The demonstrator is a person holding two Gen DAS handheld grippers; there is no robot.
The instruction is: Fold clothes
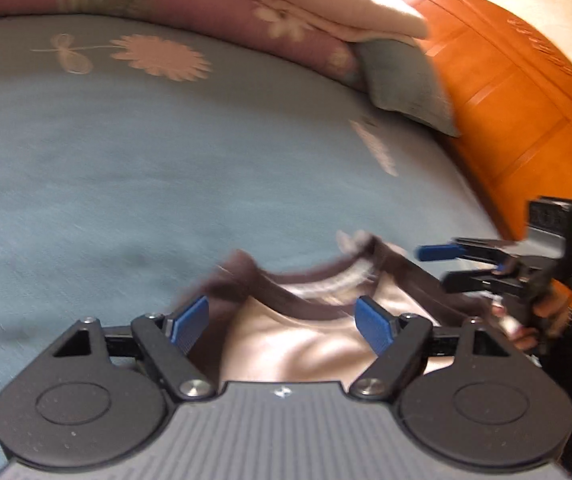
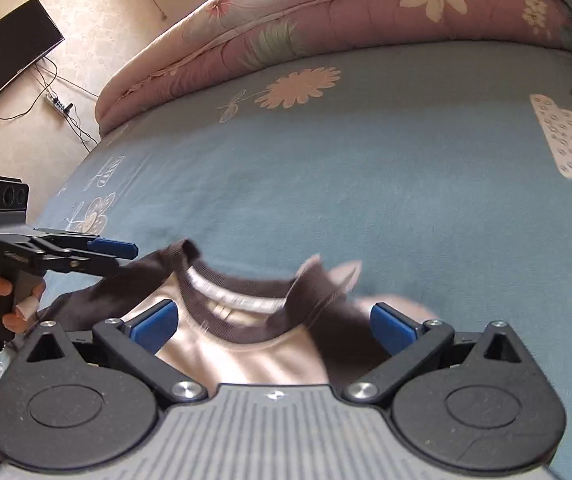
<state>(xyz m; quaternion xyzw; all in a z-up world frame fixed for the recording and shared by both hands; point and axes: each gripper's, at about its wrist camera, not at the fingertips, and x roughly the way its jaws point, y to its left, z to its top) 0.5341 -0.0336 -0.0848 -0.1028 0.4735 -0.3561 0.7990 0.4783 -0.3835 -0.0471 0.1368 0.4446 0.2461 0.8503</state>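
Both grippers, left (image 1: 283,322) and right (image 2: 273,326), gape wide over shirt collar (image 2: 241,292); blue bedsheet (image 2: 326,184) beyond lies open

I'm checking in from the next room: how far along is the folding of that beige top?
Done: nothing folded yet; the beige top lies rumpled on the blue sheet. In hand: left gripper and right gripper hover beside its dark collar, jaws open. Left: grasping, spreading, every fold.

A pale pink shirt (image 2: 245,352) with dark brown collar lies rumpled on the bed.
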